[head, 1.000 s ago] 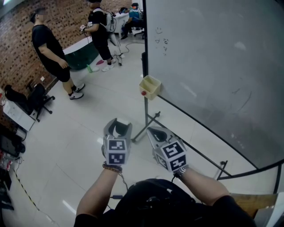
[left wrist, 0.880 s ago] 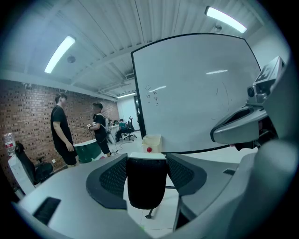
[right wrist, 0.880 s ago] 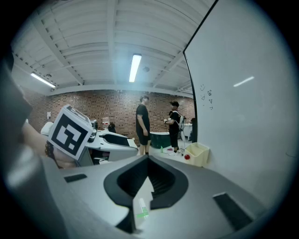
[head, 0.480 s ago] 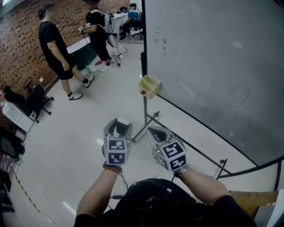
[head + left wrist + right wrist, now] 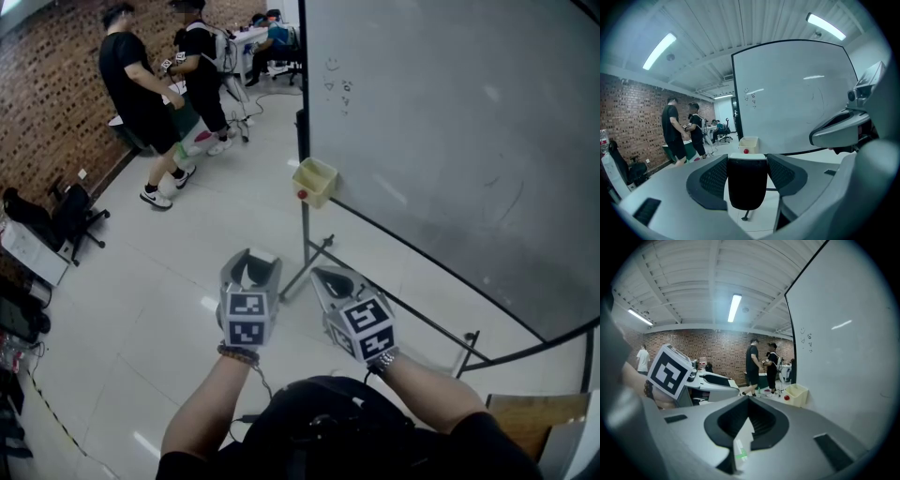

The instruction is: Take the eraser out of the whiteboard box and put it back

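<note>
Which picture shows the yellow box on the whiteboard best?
The head view: it looks down into the open box and shows its red dot. Both gripper views show the box smaller, from the side, with that dot too.

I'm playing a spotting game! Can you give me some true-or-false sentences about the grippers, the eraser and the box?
1. The left gripper holds the eraser. True.
2. The right gripper is wide open. False: its jaws are together, with nothing between them.
3. The box sits at the whiteboard's bottom corner. True.
4. The eraser lies in the box. False: it is between the left gripper's jaws.
</note>
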